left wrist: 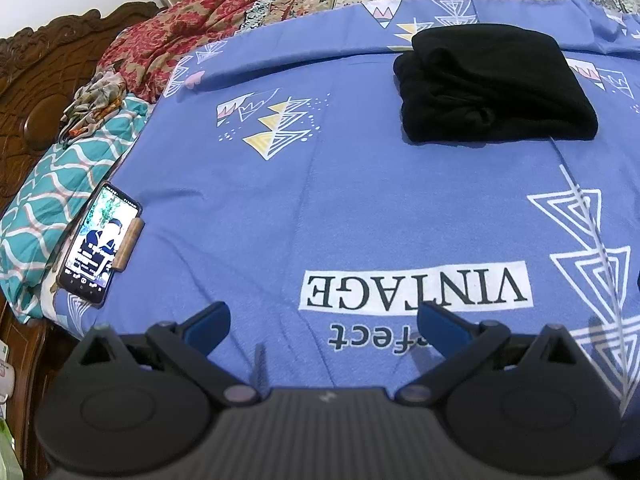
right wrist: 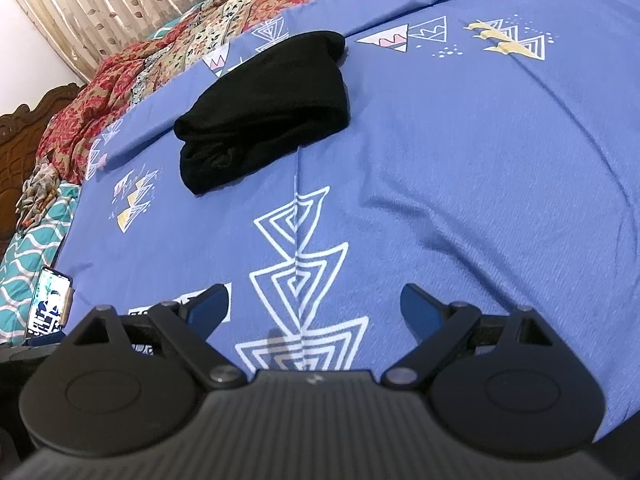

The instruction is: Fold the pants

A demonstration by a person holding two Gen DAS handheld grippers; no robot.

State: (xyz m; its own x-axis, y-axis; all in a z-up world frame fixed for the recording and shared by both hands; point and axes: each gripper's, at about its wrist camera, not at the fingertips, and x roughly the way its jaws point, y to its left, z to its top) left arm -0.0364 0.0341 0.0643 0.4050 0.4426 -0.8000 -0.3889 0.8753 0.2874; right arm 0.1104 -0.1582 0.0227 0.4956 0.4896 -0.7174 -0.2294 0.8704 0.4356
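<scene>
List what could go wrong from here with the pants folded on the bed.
1. The black pants lie as a loose folded bundle; a one-sided grab by either open gripper, left gripper or right gripper, could pull the layers apart.
2. The blue bedsheet is soft and creased, so fingers may pinch it together with the pants.
3. The phone rests near the bed's edge; tugging the sheet might shift it.
</scene>
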